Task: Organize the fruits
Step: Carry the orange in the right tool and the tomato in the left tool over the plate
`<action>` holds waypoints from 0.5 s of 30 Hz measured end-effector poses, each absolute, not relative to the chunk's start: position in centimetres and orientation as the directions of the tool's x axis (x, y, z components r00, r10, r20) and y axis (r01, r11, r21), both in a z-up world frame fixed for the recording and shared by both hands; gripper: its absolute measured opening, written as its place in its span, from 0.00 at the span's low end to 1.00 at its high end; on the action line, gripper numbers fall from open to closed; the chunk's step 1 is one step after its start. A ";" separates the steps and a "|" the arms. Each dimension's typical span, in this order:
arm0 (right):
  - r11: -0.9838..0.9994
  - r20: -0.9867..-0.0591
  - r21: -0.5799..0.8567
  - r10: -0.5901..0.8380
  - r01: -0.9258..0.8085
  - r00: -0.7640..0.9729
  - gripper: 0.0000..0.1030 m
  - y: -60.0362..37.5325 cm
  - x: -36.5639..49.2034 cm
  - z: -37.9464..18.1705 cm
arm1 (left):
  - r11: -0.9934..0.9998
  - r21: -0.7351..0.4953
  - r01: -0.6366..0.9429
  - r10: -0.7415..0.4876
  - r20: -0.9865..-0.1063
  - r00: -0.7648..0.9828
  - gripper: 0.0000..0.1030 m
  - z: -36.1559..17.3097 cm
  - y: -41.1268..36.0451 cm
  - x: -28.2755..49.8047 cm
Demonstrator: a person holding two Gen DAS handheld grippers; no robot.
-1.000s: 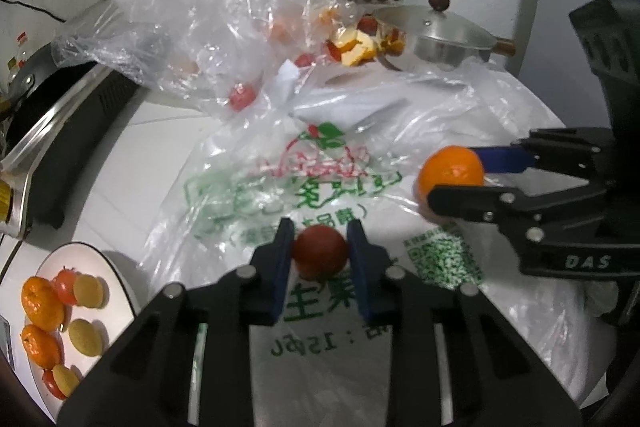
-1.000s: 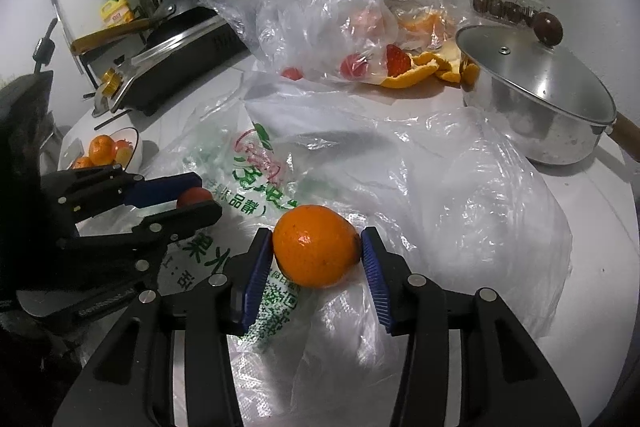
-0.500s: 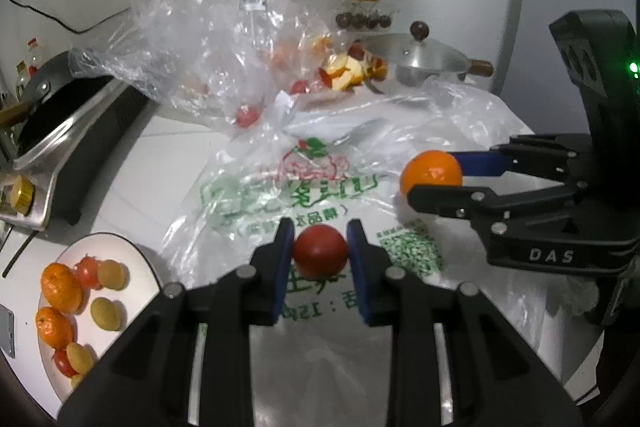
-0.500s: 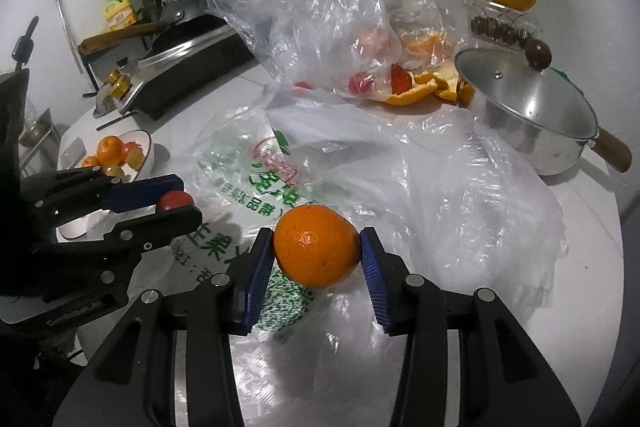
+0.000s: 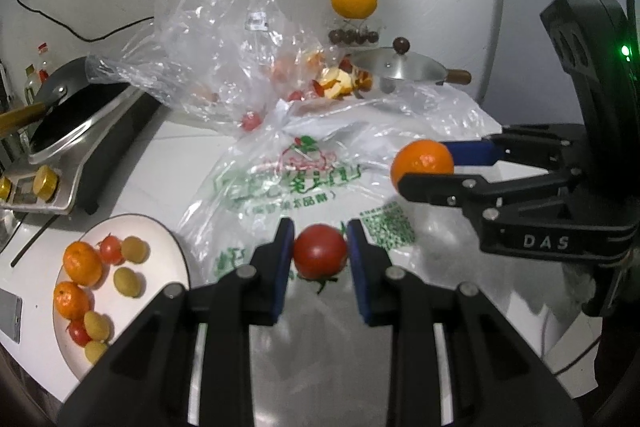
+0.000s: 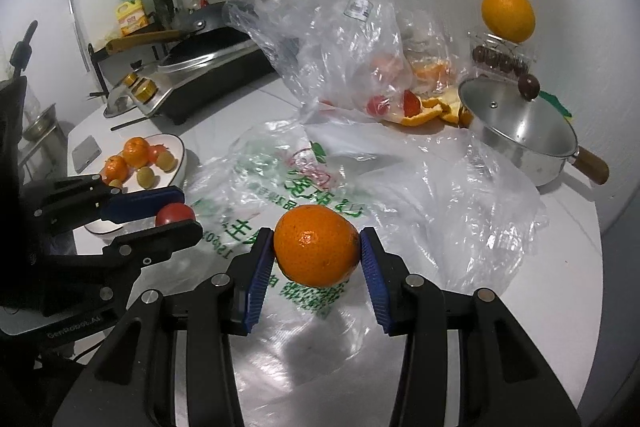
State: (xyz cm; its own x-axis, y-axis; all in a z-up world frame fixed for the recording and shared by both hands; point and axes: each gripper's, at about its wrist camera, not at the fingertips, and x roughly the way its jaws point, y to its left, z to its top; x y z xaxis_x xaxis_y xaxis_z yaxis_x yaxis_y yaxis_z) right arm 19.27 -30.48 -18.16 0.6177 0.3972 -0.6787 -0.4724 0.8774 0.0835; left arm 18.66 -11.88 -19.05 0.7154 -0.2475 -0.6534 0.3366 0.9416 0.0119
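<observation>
My left gripper (image 5: pixel 320 251) is shut on a red tomato (image 5: pixel 320 250) and holds it above a printed plastic bag (image 5: pixel 288 183). My right gripper (image 6: pixel 317 247) is shut on an orange mandarin (image 6: pixel 317 246), also above the bag. In the left wrist view the right gripper (image 5: pixel 424 169) and its mandarin (image 5: pixel 423 159) are to the right. In the right wrist view the left gripper (image 6: pixel 176 209) with the tomato (image 6: pixel 175 214) is at the left. A white plate (image 5: pixel 156 239) at the lower left holds mandarins, small tomatoes and green fruits; it also shows in the right wrist view (image 6: pixel 182 157).
A clear bag (image 5: pixel 224 39) with tomatoes and orange peel stands at the back. A lidded steel pot (image 6: pixel 520 131) is at the right. An orange (image 6: pixel 508 15) sits on a box of dark fruit. A stove with a pan (image 5: pixel 72 119) is at the left. A phone (image 6: pixel 86 153) lies beside the plate.
Both grippers have risen and pulled back from the bag with their fruit still held. The plate has come further into view at the left.
</observation>
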 end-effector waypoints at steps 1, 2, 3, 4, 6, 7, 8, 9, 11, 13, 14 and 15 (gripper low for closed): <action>0.877 -0.677 0.079 0.396 -0.473 0.620 0.45 -30.3 19.0 -18.0 | 0.941 0.011 0.337 -0.249 -0.651 0.717 0.27 -18.9 -11.7 18.4; 0.877 -0.674 0.076 0.395 -0.474 0.624 0.45 -30.1 18.6 -17.8 | 0.942 0.010 0.337 -0.250 -0.648 0.720 0.27 -18.8 -11.6 18.0; 0.877 -0.672 0.073 0.396 -0.475 0.627 0.45 -29.9 18.3 -17.6 | 0.942 0.010 0.336 -0.251 -0.644 0.722 0.27 -18.6 -11.3 17.7; 0.877 -0.670 0.071 0.395 -0.476 0.629 0.45 -29.7 18.1 -17.4 | 0.942 0.010 0.336 -0.252 -0.640 0.725 0.27 -18.5 -11.0 17.2; 0.875 -0.665 0.065 0.396 -0.479 0.633 0.45 -29.3 17.5 -17.1 | 0.942 0.006 0.335 -0.255 -0.637 0.728 0.27 -18.2 -10.6 16.7; 0.875 -0.663 0.062 0.396 -0.481 0.635 0.45 -29.0 17.3 -17.0 | 0.942 -0.002 0.335 -0.260 -0.635 0.728 0.27 -18.1 -10.2 16.3; 0.874 -0.662 0.059 0.396 -0.483 0.637 0.45 -28.7 17.0 -16.8 | 0.943 -0.006 0.332 -0.261 -0.633 0.729 0.27 -18.0 -9.9 15.9; 0.873 -0.660 0.056 0.397 -0.485 0.638 0.45 -28.3 16.8 -16.7 | 0.944 -0.008 0.329 -0.260 -0.632 0.731 0.27 -17.9 -9.5 15.7; 0.870 -0.659 0.050 0.397 -0.490 0.638 0.45 -27.7 16.4 -16.5 | 0.947 -0.010 0.322 -0.256 -0.630 0.733 0.27 -17.9 -8.9 15.2; 0.867 -0.659 0.043 0.398 -0.496 0.638 0.45 -27.1 16.0 -16.3 | 0.949 -0.013 0.314 -0.253 -0.626 0.738 0.27 -17.9 -8.1 14.7; 0.866 -0.660 0.039 0.398 -0.499 0.638 0.45 -26.7 15.9 -16.3 | 0.950 -0.014 0.311 -0.252 -0.625 0.739 0.27 -17.9 -7.8 14.5; 0.864 -0.660 0.035 0.397 -0.502 0.638 0.45 -26.3 15.7 -16.2 | 0.952 -0.016 0.306 -0.249 -0.622 0.743 0.27 -17.8 -7.2 14.2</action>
